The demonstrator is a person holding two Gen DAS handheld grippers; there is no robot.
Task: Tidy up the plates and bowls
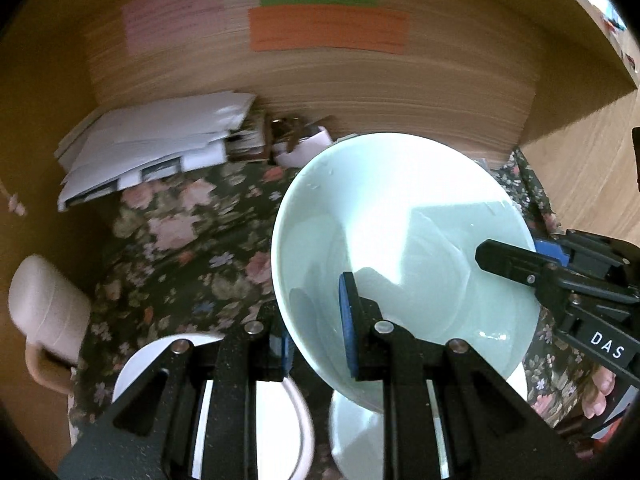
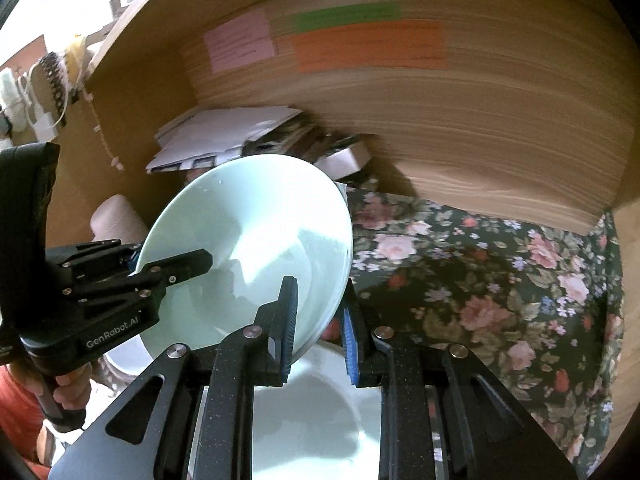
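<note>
Held: I have the pale green glazed ceramic bowl [image 1: 400, 240] tilted, lifted above the floral cloth [image 1: 180, 248].
Left gripper [image 1: 316, 332]: clamped on bowl's near rim.
Right gripper [image 2: 320, 316]: clamped on its opposite rim.
Done: bowl picked up.
Left: white plates [image 1: 296, 420] beneath bowl unsorted; beige mug [image 1: 44, 312] beside cloth.

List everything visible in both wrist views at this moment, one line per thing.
bowl: one, pale green, lifted and tilted, gripped on opposite rims
plate: one, pale, under the bowl
white dish: one, lower left
mug: one, pinkish cream, far left
tablecloth: one, dark floral
papers: white pile, back left
paper strips: pink, green, orange, on wooden back wall
left gripper: black, blue pads, shut on bowl rim
right gripper: the same
</note>
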